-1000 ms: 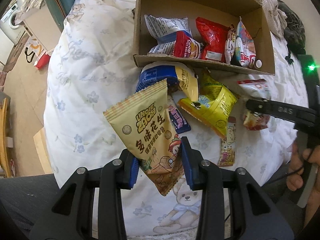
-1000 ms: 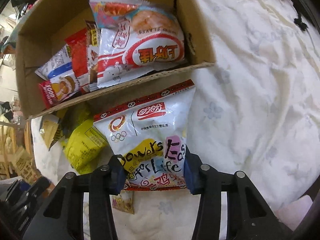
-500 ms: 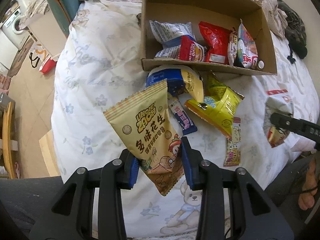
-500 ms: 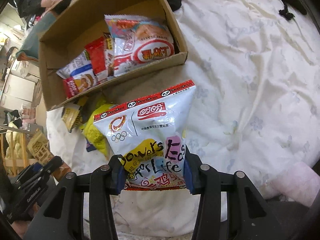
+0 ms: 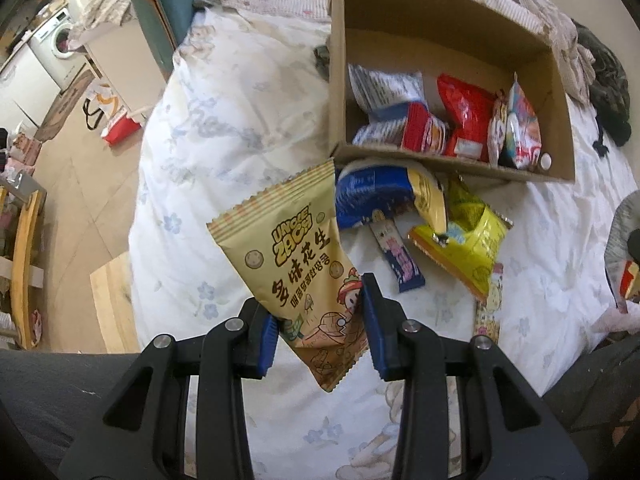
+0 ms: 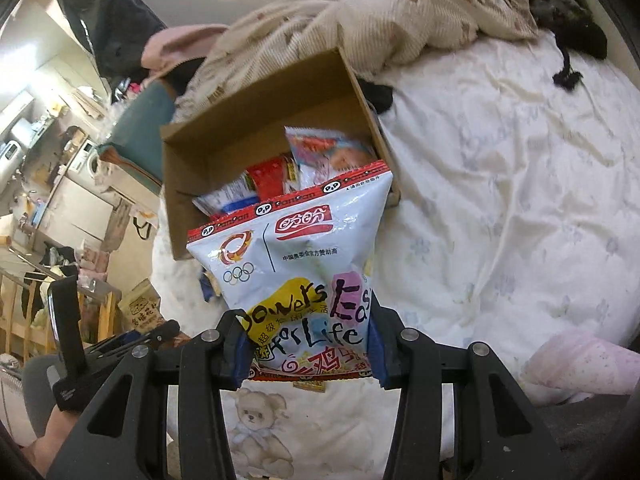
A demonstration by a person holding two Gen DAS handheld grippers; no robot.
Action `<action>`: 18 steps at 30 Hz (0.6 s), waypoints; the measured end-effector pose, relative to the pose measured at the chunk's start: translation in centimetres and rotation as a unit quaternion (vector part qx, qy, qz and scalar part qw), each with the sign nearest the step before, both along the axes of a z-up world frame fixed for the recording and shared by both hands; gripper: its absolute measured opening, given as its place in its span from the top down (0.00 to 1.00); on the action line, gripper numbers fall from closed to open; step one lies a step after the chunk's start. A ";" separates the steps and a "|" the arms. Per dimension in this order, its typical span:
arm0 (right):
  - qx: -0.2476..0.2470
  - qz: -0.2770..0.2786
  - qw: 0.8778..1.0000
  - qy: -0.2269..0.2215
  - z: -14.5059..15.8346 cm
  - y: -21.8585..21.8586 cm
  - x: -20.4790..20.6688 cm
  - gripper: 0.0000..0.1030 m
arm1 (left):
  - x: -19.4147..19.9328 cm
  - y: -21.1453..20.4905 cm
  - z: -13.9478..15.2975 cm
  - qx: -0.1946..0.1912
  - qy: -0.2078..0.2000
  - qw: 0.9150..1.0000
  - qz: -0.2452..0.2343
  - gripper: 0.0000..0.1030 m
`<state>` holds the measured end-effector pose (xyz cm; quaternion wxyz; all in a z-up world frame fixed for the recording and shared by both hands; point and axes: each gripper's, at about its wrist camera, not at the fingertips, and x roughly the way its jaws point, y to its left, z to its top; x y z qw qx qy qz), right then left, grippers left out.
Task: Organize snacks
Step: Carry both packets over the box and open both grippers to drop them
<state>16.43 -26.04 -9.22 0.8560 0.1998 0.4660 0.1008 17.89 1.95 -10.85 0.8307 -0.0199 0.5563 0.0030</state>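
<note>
My left gripper [image 5: 318, 320] is shut on a tan peanut packet [image 5: 296, 252], held up over the bed. The right gripper [image 6: 306, 344] is shut on a white and red chip bag [image 6: 296, 268], raised above the bed in front of the cardboard box [image 6: 256, 120]. In the left wrist view the cardboard box [image 5: 436, 36] holds several packets, red, white and blue. In front of it on the sheet lie a blue packet [image 5: 368, 196], a yellow bag [image 5: 468, 244] and a slim blue stick pack [image 5: 398, 260]. The chip bag [image 5: 620, 256] shows at the right edge there.
The bed's white flowered sheet [image 5: 224, 128] falls off at the left to a wooden floor [image 5: 76, 184] with a washing machine [image 5: 60, 36]. Crumpled blankets [image 6: 400, 4] and dark clothing [image 6: 572, 28] lie behind the box. A pink cloth [image 6: 580, 360] sits near the right gripper.
The right gripper has risen and pulled back from the box with the chip bag, sliding to the right edge of the left wrist view. The left gripper has tilted slightly and kept its packet.
</note>
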 end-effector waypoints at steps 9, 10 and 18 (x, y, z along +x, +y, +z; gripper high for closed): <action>0.037 -0.004 0.999 -0.025 1.0 -0.6 -0.3 0.54 | -0.5 -0.4 2.1 0.007 -0.050 0.999 -0.011 0.68; 0.040 -0.005 0.999 -0.027 1.2 -0.7 -0.3 0.54 | -0.4 -0.5 2.4 0.004 -0.052 0.999 -0.014 0.68; 0.050 -0.013 0.996 -0.075 3.5 -1.4 1.2 0.54 | 1.7 -0.8 7.0 -0.023 -0.089 0.995 -0.030 0.68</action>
